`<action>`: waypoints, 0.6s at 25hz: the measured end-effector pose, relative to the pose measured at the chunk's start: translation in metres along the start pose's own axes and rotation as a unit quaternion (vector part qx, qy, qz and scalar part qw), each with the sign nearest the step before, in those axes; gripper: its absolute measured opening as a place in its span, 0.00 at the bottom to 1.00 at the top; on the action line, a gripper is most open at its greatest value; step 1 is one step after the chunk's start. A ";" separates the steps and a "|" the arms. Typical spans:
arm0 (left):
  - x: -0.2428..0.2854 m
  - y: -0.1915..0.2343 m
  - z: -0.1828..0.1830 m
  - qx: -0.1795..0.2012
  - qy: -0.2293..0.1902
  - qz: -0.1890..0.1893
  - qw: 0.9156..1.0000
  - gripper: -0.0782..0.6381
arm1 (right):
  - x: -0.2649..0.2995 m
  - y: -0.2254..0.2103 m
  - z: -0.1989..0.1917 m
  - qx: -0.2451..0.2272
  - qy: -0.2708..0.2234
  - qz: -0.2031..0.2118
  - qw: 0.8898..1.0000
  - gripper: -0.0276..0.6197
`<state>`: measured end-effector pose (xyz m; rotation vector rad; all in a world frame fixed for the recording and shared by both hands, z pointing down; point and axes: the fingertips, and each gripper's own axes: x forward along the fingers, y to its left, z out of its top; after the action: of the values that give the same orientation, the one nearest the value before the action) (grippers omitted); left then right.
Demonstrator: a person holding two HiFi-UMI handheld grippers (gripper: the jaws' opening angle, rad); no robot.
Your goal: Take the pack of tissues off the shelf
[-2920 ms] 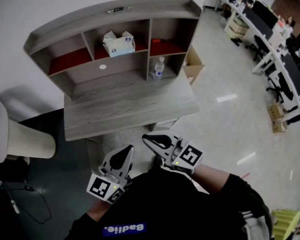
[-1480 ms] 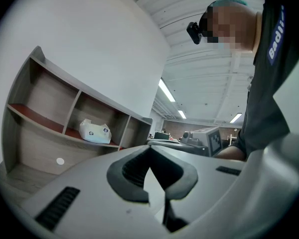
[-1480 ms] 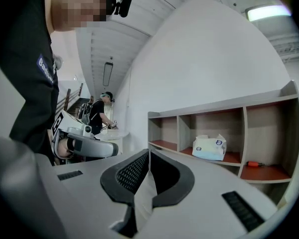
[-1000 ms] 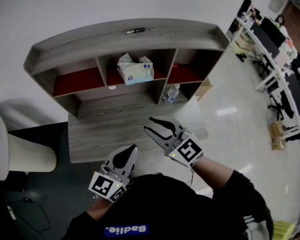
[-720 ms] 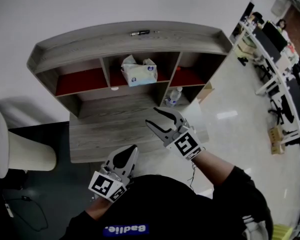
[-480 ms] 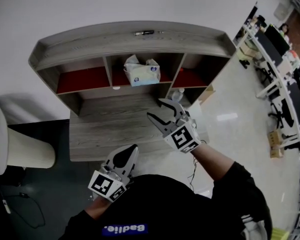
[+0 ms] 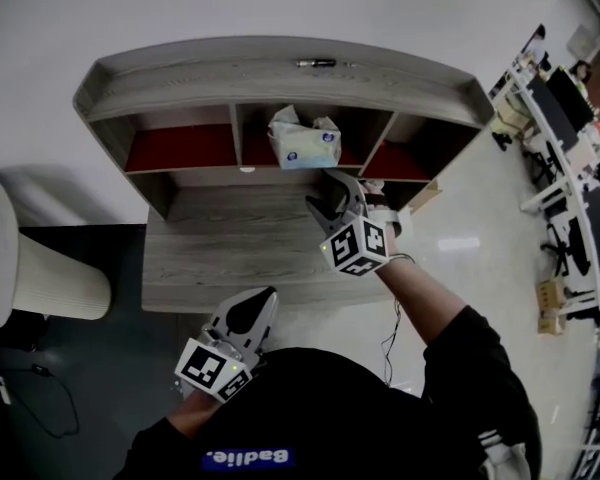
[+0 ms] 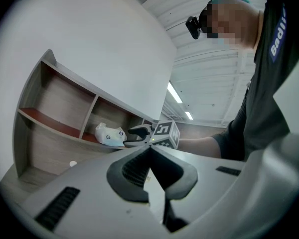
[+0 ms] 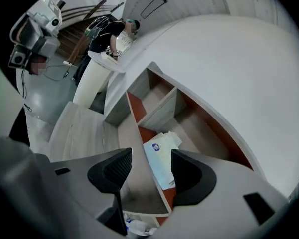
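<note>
R tool (image 7: 330,193) neared soft tissue pack (image 7: 306,146), just opened empty; L tool (image 7: 265,298) together

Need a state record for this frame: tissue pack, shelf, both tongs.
tissue pack: in the middle compartment of the shelf, untouched
right tongs: open, jaws have just been opening, nothing between them, aimed at the tissue pack, short of it
left tongs: shut, empty, close to the person's body
task: not yet done
</note>
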<state>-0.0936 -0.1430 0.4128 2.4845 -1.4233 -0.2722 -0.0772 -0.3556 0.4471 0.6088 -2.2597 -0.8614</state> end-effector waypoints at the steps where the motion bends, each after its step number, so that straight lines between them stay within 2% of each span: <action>1: -0.001 0.001 0.000 0.000 0.000 0.001 1.000 0.11 | 0.005 0.001 -0.001 -0.011 0.005 0.002 1.000 0.43; 7: -0.006 0.004 0.003 -0.002 -0.002 0.006 1.000 0.11 | 0.032 0.001 -0.011 -0.073 0.041 0.004 0.997 0.44; 11: -0.007 0.006 0.005 -0.003 -0.006 0.010 1.000 0.11 | 0.049 -0.006 -0.025 -0.127 0.078 -0.004 0.989 0.45; 15: -0.010 0.009 0.007 -0.002 -0.005 0.014 1.000 0.11 | 0.066 -0.010 -0.036 -0.155 0.099 -0.007 0.983 0.46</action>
<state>-0.1076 -0.1399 0.4094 2.4603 -1.4597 -0.2821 -0.0960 -0.4172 0.4869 0.5398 -1.8964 -1.0837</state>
